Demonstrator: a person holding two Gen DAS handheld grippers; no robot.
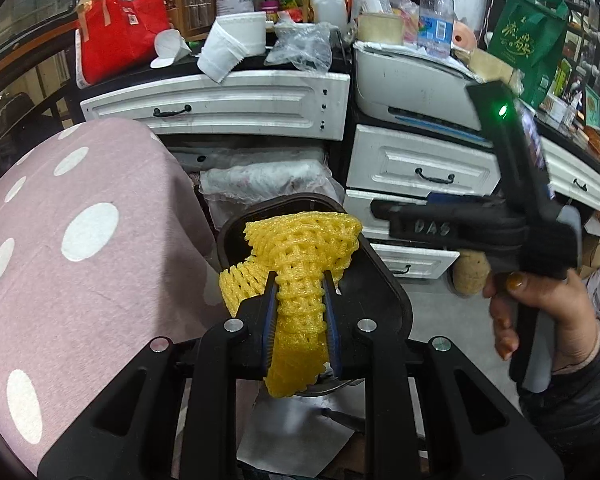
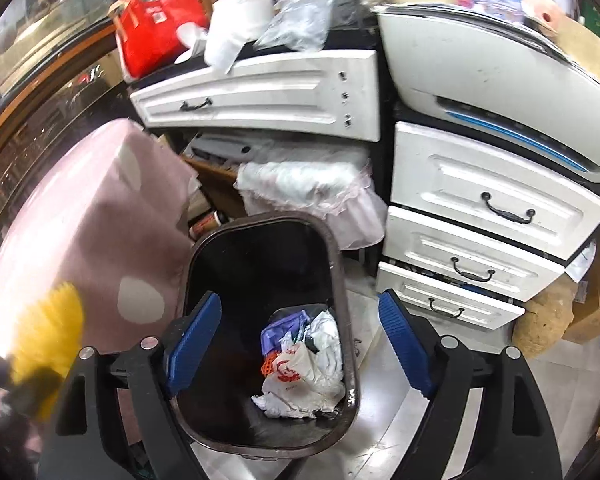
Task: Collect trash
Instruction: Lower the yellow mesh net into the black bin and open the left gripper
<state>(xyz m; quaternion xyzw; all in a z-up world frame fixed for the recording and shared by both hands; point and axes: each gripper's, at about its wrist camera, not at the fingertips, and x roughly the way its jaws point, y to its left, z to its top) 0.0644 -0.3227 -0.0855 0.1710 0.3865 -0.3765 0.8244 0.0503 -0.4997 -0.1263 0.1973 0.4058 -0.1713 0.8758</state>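
Observation:
My left gripper [image 1: 300, 300] is shut on a yellow foam fruit net [image 1: 304, 248] and holds it above the black trash bin [image 1: 384, 280]. The net shows blurred at the left edge of the right wrist view [image 2: 56, 328]. My right gripper [image 2: 300, 340] is open and empty, hovering over the bin [image 2: 340, 280], which holds crumpled paper and plastic bags [image 2: 300, 364] at its bottom. The right gripper's body, held by a hand, shows at the right of the left wrist view [image 1: 500, 224].
A pink polka-dot cloth [image 1: 80, 240] covers something left of the bin. White drawer units [image 1: 416, 168] stand behind and to the right, their tops cluttered with cups, bottles and bags. A white bag [image 2: 312, 184] lies behind the bin.

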